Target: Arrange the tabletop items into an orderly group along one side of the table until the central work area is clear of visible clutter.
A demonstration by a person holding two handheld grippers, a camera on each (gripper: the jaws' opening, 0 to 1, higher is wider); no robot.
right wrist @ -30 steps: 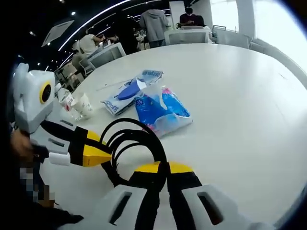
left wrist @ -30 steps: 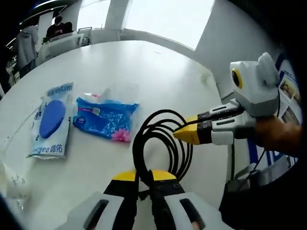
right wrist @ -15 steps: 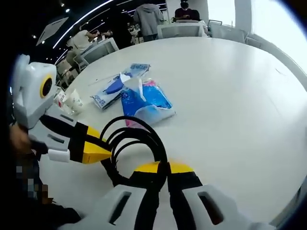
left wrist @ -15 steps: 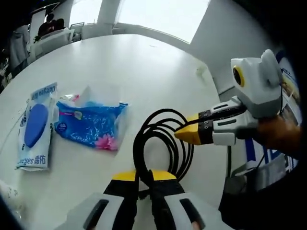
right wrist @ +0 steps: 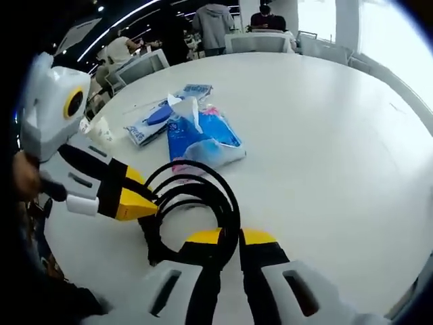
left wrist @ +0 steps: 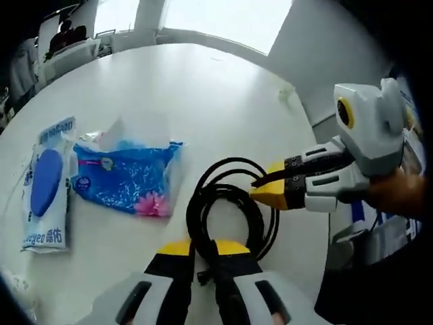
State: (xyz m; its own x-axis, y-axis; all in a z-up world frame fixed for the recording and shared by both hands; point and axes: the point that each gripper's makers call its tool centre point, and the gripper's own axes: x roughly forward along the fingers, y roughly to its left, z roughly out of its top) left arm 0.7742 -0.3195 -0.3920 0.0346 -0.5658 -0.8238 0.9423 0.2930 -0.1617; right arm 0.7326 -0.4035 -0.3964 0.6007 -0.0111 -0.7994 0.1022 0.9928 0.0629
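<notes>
We hold a coiled black cable (left wrist: 226, 206) between both grippers above the round white worktop (left wrist: 203, 95). The left gripper (left wrist: 196, 252) has its yellow-tipped fingers narrowed onto the near part of the coil, the strands passing up between them. In the same view the right gripper (left wrist: 260, 193) comes in from the side, its yellow fingers (left wrist: 270, 193) pinched on the coil's far strands. The right gripper view shows this from the other side: the right gripper's own fingers are drawn in on the loop (right wrist: 196, 196), and the left gripper's tip (right wrist: 135, 205) meets the coil's opposite flank.

The coil lies near the worktop edge closest to us. Just beyond it, toward the centre, sits a crinkled blue plastic tissue pack (left wrist: 125, 183) printed with a pink flower, a white tissue standing out of its top. Beside that, touching or nearly so, lies a flat white-and-blue sachet (left wrist: 46, 183) with a dark blue oval. In the right gripper view, crumpled clear wrapping (right wrist: 98, 128) rests near the far edge, past the two packs.

The step in hand appears to be tidying the cable into a compact coil before parking it with the packs. To do it well, we judge that both grips should stay firm on all strands, so no loop springs loose. The coil should be lowered flat next to the tissue pack, along the same edge. Release should come one gripper at a time.
</notes>
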